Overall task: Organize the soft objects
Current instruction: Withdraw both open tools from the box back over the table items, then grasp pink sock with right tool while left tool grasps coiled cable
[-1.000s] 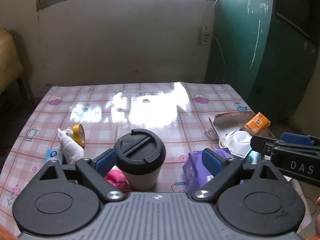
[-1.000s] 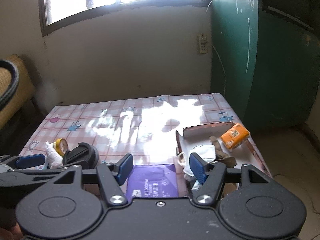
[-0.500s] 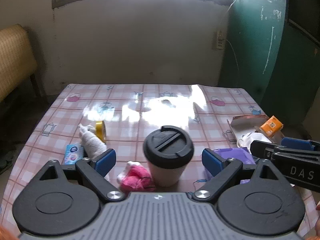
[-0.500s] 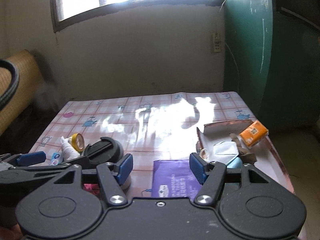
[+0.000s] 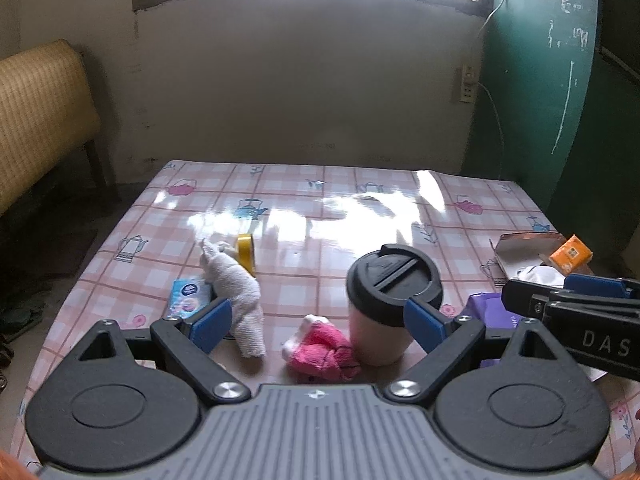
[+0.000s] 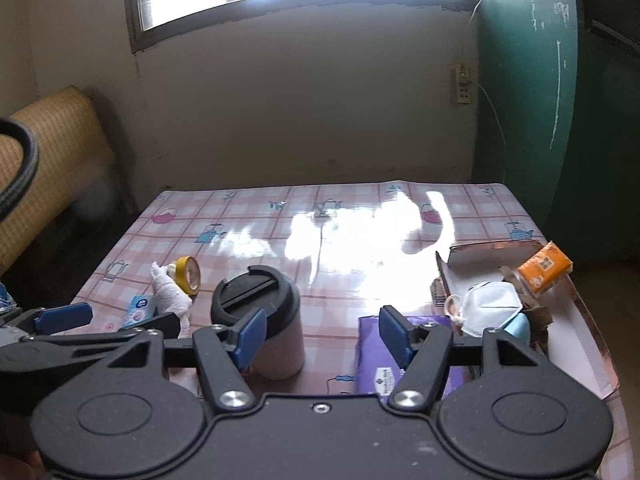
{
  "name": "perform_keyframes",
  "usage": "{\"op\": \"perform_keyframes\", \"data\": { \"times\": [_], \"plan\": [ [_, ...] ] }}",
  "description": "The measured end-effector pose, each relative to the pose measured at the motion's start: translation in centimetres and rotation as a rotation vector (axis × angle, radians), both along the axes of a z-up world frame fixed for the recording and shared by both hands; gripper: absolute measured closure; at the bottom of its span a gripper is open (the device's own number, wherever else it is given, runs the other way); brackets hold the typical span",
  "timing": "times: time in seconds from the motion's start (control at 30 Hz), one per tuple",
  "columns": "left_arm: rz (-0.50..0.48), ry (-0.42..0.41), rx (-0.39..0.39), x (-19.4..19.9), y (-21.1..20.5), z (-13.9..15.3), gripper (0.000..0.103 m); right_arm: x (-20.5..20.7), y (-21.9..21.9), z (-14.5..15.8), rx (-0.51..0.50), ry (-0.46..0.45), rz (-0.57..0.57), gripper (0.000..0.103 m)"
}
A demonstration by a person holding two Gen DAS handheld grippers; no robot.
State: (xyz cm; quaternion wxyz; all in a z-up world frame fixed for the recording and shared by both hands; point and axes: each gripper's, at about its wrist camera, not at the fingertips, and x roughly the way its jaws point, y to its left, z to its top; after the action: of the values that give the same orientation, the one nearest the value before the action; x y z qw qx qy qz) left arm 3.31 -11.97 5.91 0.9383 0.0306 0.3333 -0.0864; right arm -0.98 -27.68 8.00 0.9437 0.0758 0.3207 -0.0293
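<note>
Now both tools hang over the near edge of the desk (image 5: 360,200), jaws spread wide and nothing between them. Left tool (image 5: 318,322) looks over the pink cloth (image 5: 322,354), with the white rolled cloth (image 5: 240,300) just left and a lidded cup (image 5: 386,304) right. Right tool (image 6: 322,334) faces the purple pack (image 6: 372,364); the white mask (image 6: 490,306) and orange tissue pack (image 6: 544,267) sit in the cardboard box (image 6: 580,344).

The purple pack (image 6: 404,360) lies half hidden behind the right tongs (image 6: 322,334) — its label perhaps too small to read.
</note>
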Motion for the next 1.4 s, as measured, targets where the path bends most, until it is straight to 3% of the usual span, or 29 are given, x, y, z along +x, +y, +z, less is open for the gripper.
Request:
{"op": "perform_keyframes", "data": {
  "times": [0.53,0.7,1.03,1.4],
  "plan": [
    [0.057,0.027,-0.022,-0.4,5.3,-1.7,0.007,1.0,4.9,-1.9,0.023,0.027,0.090,0.028],
    [0.077,0.017,-0.038,-0.2,7.4,-2.6,0.001,0.8,6.2,-2.9,0.036,0.032,0.127,0.028],
    [0.147,0.120,0.013,2.0,12.5,-8.7,0.000,-0.6,6.8,-5.9,0.084,0.071,0.155,0.027],
    [0.106,0.140,0.022,4.1,11.5,-12.7,0.000,-0.3,7.7,-7.9,0.115,0.079,0.196,0.027]
  ]
}}
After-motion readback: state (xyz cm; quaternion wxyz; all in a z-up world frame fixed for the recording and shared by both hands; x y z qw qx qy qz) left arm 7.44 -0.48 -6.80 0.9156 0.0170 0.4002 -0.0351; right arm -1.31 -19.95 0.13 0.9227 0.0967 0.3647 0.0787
